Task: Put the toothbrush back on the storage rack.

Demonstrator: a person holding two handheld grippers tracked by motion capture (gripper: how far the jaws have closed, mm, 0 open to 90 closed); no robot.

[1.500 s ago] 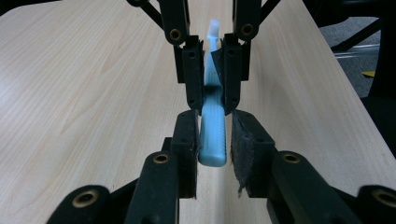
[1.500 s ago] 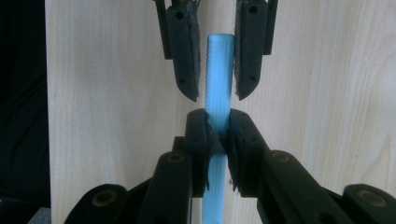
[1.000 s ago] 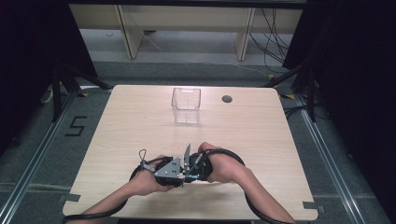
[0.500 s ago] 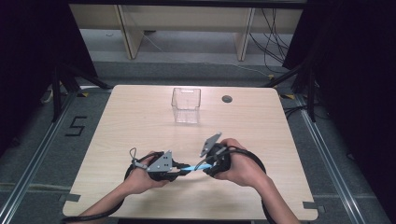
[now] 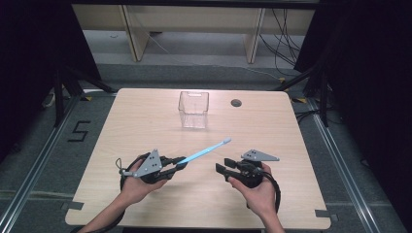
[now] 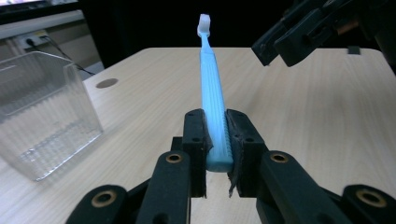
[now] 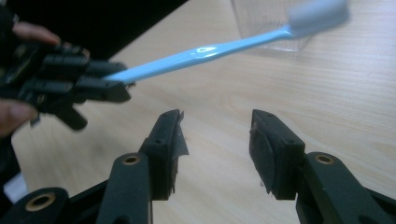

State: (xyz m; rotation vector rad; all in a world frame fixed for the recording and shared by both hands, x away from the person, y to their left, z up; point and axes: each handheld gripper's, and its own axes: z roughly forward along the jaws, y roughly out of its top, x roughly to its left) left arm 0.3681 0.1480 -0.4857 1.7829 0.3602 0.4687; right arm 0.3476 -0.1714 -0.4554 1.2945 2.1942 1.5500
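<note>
Blue toothbrush (image 6: 213, 88) clamped in the left tongs (image 6: 216, 140) — right tongs (image 7: 215, 140) empty, just opened — floor mark (image 5: 77, 131) reads "5".

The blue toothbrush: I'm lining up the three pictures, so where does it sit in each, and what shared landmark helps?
High view: the blue toothbrush slants up-right from the left tongs, centre of the table.
Left gripper view: it runs up the middle, clamped between the jaws, bristles at top.
Right gripper view: it crosses the top, handle left, bristles upper right, above the open right tongs.
Shared landmark: the clear plastic box.
</note>
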